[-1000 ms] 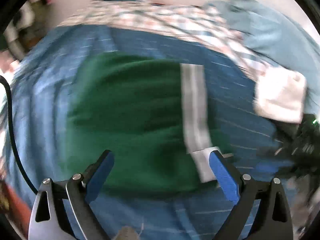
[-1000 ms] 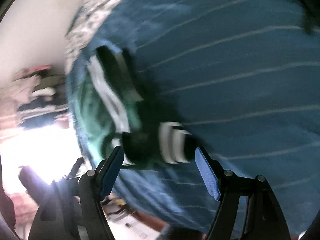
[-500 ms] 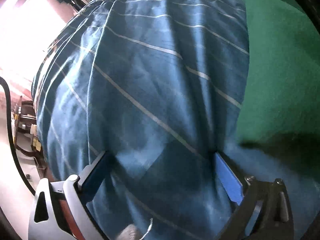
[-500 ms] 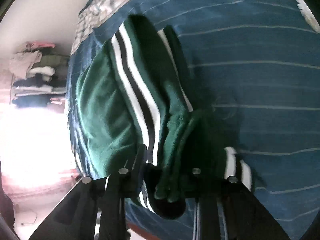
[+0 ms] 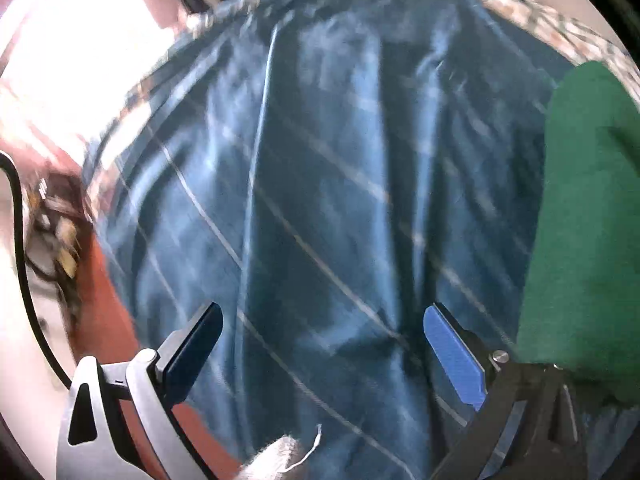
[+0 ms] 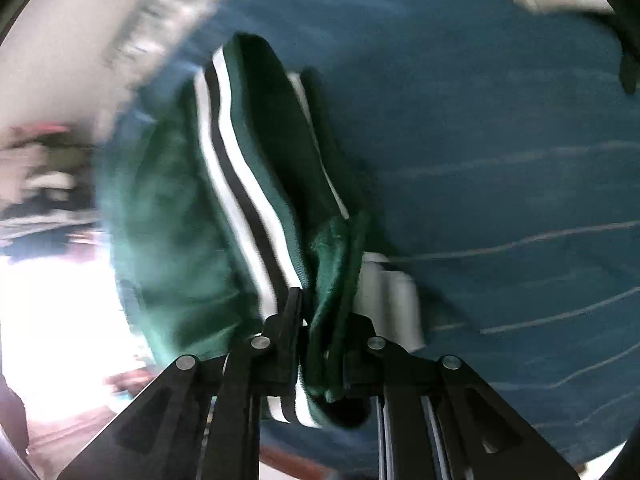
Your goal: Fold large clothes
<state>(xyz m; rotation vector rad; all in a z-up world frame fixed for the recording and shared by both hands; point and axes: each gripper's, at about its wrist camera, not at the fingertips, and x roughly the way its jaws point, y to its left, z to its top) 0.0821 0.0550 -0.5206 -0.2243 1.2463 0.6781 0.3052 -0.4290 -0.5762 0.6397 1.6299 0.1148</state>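
Blue striped bedding (image 5: pixel 340 200) covers the bed and fills both views; a patterned checked cloth (image 5: pixel 532 12) edges it at the far side, and bright window glare washes out the left of each picture. 1 s ago the right tongs (image 6: pixel 320 316) stood spread above a bunched end of the green garment (image 6: pixel 180 220); by 0.5 s ago they had been closed on it, and now that end, with its white-and-black stripes (image 6: pixel 236 184), is seen clamped between the fingers and lifted off the bedding, the remainder trailing away towards the far edge. Motion blur suggests the cloth is being carried. The left tongs (image 5: pixel 320 344), aimed at the garment 1 s ago, have been swung aside: they are held wide apart over bare bedding, gripping nothing, with the garment only at the right margin of their view (image 5: pixel 584 220). The fold is judged to be under way with 1 tool alone; the free end may need pinning by the left for a clean crease.
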